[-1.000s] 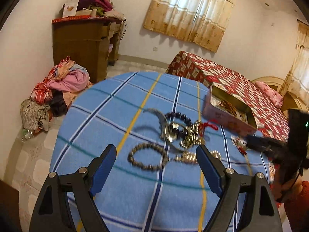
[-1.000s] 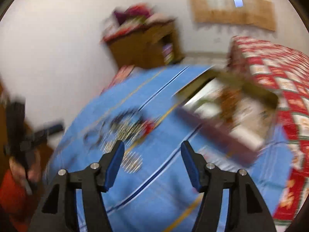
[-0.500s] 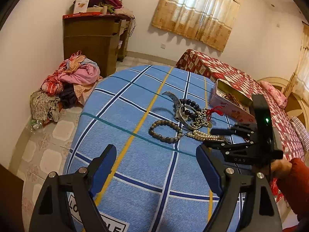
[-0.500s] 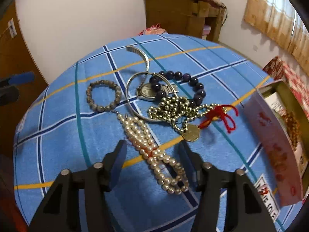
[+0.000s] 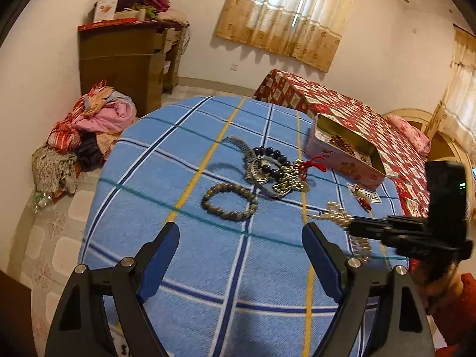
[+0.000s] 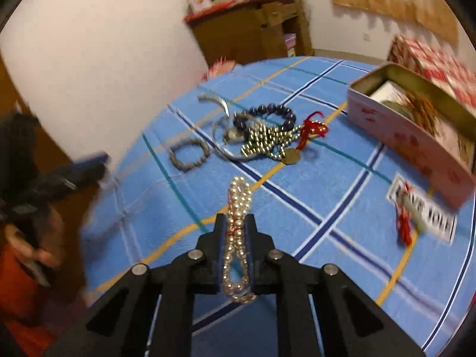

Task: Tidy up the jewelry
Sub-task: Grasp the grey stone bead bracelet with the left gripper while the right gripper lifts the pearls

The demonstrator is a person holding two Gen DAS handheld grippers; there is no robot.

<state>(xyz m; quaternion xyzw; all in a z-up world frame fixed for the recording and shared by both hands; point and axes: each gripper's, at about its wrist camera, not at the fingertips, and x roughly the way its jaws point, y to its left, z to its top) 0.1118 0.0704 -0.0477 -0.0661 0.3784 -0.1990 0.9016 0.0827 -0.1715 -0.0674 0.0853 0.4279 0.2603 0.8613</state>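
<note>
My right gripper (image 6: 236,220) is closing its jaws, and the pads press on a pearl necklace (image 6: 239,190) whose strands run out beyond the tips. In the left wrist view the same pearl necklace (image 5: 339,214) hangs from the right gripper (image 5: 354,226) at the right. My left gripper (image 5: 241,232) stands open over the blue checked tablecloth (image 5: 178,178), holding nothing. Ahead lie a grey bead bracelet (image 5: 232,216), a watch (image 5: 255,172), a dark bead bracelet (image 5: 273,153) and a gold bead chain (image 5: 287,181) with a red tassel. A pink tin box (image 6: 401,136) is open at the right.
A small red charm (image 6: 404,223) lies on a printed label near the tin. Beyond the table are a bed with a red cover (image 5: 342,101), a clothes pile (image 5: 89,125) on the floor and a wooden cabinet (image 5: 125,59). A hand in a red sleeve (image 5: 452,297) holds the right gripper.
The right gripper's jaws have come together on the pearl necklace and drawn it away from the jewelry pile. The left gripper has stayed open in much the same place.
</note>
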